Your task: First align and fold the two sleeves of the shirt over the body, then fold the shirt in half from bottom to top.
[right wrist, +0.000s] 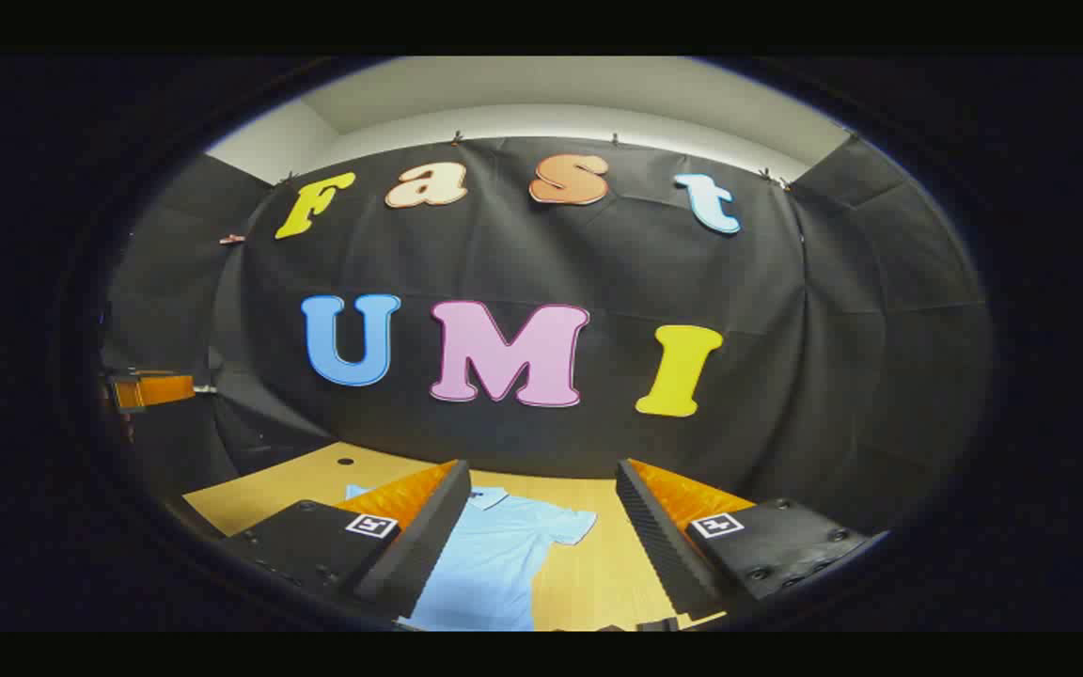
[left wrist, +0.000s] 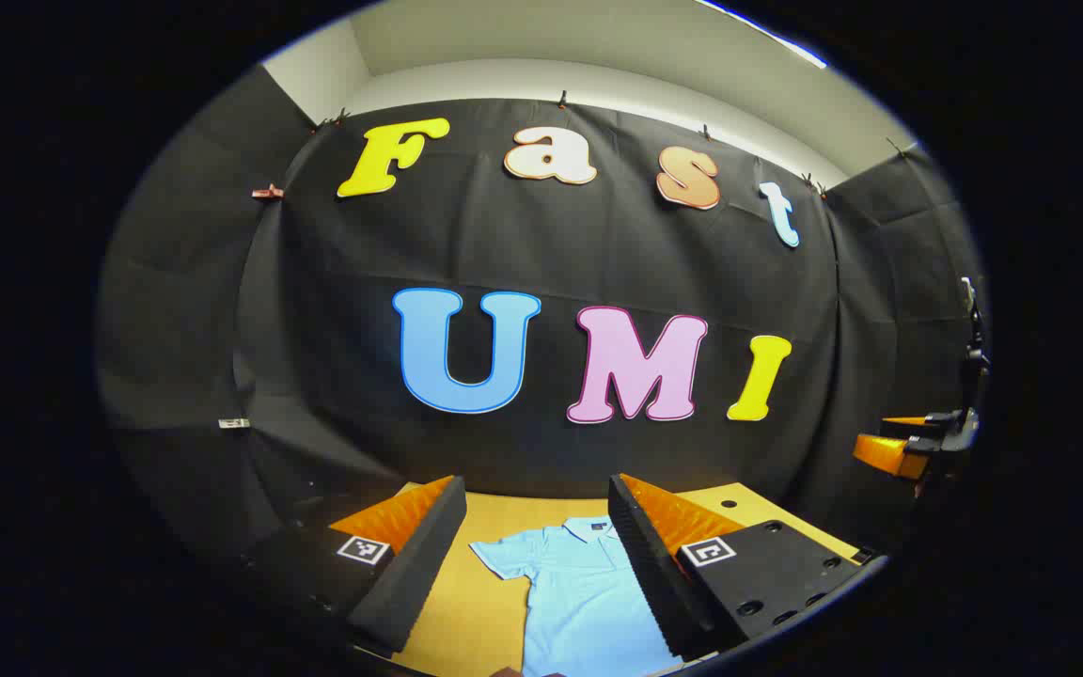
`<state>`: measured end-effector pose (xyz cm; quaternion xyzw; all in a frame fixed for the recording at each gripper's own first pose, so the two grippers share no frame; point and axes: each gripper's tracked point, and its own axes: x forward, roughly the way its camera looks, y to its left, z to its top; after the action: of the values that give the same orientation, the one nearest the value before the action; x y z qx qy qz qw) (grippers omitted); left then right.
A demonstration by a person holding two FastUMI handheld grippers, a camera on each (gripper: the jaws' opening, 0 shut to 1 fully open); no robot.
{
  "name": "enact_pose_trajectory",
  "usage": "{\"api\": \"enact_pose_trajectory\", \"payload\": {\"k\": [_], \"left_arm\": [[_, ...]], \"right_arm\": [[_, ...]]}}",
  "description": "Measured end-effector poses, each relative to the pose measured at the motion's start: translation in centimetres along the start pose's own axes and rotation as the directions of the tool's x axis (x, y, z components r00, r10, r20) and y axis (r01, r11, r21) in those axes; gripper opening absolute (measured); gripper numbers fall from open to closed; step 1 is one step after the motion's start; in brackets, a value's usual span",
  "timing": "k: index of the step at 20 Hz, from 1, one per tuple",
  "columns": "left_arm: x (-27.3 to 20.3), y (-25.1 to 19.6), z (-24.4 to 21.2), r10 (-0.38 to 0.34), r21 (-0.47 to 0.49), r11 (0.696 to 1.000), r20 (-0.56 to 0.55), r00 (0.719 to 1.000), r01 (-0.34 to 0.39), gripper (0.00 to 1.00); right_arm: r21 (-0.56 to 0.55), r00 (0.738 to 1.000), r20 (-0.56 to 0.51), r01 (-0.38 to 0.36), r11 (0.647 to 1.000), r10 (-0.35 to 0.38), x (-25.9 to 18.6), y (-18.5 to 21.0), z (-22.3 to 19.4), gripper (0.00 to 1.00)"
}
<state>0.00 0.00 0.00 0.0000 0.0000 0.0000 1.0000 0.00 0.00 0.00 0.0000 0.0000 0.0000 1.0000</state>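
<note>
A light blue short-sleeved polo shirt [left wrist: 579, 592] lies flat on the wooden table [left wrist: 494, 517], collar pointing away from me. In the left gripper view one sleeve [left wrist: 504, 557] spreads out to the left. My left gripper [left wrist: 536, 491] hangs open above the shirt with nothing between its fingers, and its right finger [left wrist: 654, 564] hides the shirt's right side. In the right gripper view the shirt [right wrist: 494, 564] shows its other sleeve [right wrist: 572, 527] spread to the right. My right gripper [right wrist: 541, 470] is also open and empty above it, and its left finger [right wrist: 419, 550] covers part of the shirt.
The black cloth wall closes the booth just behind the table's far edge [right wrist: 541, 480]. A small hole [right wrist: 345, 461] marks the tabletop near a far corner. The right gripper [left wrist: 918, 451] appears far right in the left gripper view, and the left gripper [right wrist: 151, 390] far left in the right gripper view.
</note>
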Motion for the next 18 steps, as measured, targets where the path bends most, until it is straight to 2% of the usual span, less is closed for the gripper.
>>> {"api": "enact_pose_trajectory", "payload": {"k": [3,7,10,18], "left_arm": [[0.2,-0.4,-0.3,-0.014,0.018,1.000,-0.007,1.000,0.014,0.97],[0.4,-1.1,0.4,-0.029,0.027,0.999,0.006,1.000,0.029,0.96],[0.6,-1.4,0.6,-0.038,0.046,0.998,0.013,0.999,0.037,0.97],[0.5,-1.2,0.9,-0.045,0.055,0.998,0.018,0.999,0.044,0.97]], "right_arm": [[-0.033,1.000,-0.010,0.008,0.999,-0.008,-0.5,-0.7,-0.2,0.97],[-0.024,0.999,-0.024,0.029,0.999,-0.029,-0.4,-1.4,-0.3,0.97],[0.002,1.000,-0.016,0.027,1.000,-0.027,-0.1,-1.3,0.1,0.97],[-0.023,1.000,-0.022,0.012,1.000,-0.013,0.7,-1.1,-0.1,0.97]]}}
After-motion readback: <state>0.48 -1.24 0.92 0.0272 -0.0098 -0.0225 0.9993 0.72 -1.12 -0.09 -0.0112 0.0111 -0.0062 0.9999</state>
